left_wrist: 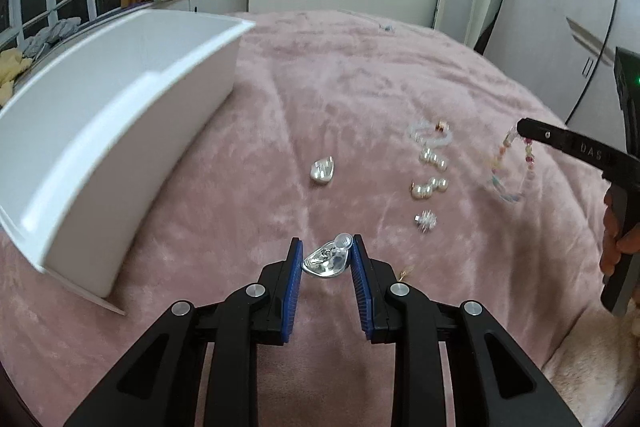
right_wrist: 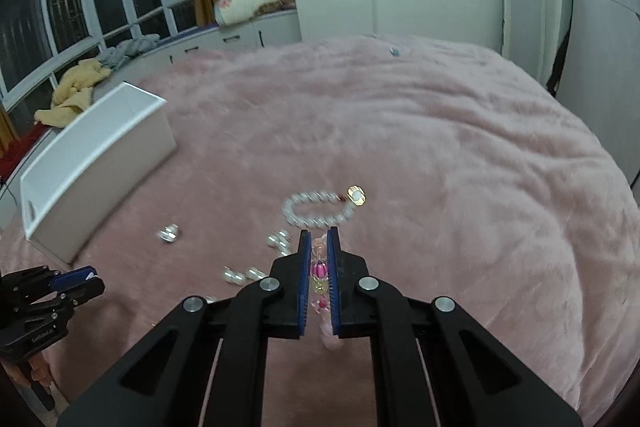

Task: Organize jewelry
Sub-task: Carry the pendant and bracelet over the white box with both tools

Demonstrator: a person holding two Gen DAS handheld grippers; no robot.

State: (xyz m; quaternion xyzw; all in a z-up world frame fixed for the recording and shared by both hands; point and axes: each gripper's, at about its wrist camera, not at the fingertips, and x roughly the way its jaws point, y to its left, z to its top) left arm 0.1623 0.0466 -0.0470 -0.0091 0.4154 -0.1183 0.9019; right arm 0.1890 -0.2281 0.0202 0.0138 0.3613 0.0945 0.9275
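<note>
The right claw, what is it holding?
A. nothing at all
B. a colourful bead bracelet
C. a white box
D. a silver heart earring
B: the right claw is shut on the bead bracelet, its pink and yellow beads pinched between the blue pads, and in the left wrist view the loop dangles from that claw's tip above the pink blanket.

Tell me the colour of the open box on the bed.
The open rectangular box is plain white, inside and out; the left wrist view shows it best.
</note>
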